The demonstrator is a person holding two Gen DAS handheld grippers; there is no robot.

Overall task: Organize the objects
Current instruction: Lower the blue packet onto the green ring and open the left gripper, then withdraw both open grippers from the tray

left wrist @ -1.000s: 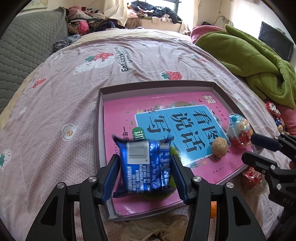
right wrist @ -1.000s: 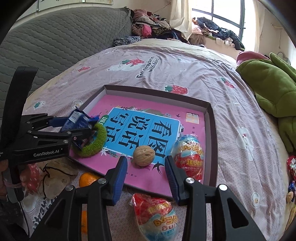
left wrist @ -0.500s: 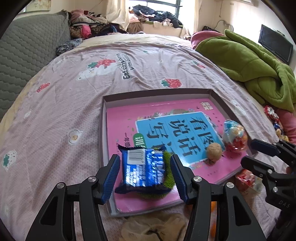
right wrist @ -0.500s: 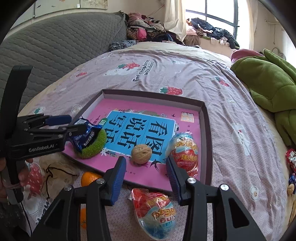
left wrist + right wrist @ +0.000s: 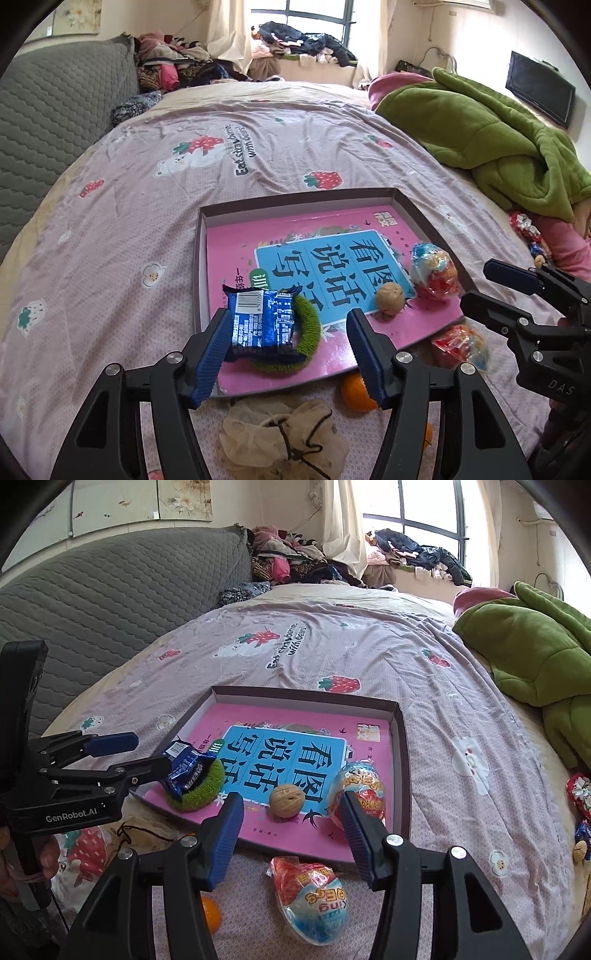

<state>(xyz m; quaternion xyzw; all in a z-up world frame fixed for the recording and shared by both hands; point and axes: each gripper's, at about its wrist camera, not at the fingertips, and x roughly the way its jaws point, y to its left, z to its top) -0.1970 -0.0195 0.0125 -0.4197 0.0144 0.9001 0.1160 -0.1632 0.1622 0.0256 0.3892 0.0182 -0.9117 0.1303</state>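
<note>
A blue snack packet (image 5: 262, 325) lies on a green fuzzy ring (image 5: 308, 325) at the near left corner of a shallow tray (image 5: 295, 197) that holds a pink book. My left gripper (image 5: 288, 354) straddles the packet. Its jaws are opening, and the right pad stands clear of the wrapper. My right gripper (image 5: 291, 830) hovers at the tray's near edge. Its jaws are opening too, with nothing between them. A walnut (image 5: 287, 800) sits just beyond its tips, beside a wrapped toy egg (image 5: 360, 790). The right wrist view also shows the left gripper (image 5: 129, 753) by the packet (image 5: 186, 766).
A second wrapped egg (image 5: 310, 897) and an orange (image 5: 210, 914) lie on the bedspread in front of the tray. A beige mesh pouch (image 5: 284, 432) lies near the left gripper. A green blanket (image 5: 480, 140) is piled at the right, and a grey headboard (image 5: 110, 602) rises at the left.
The left jaws have spread and let go of the blue packet, which now rests on the green ring. Both grippers have drawn back and up. The right jaws have widened.
</note>
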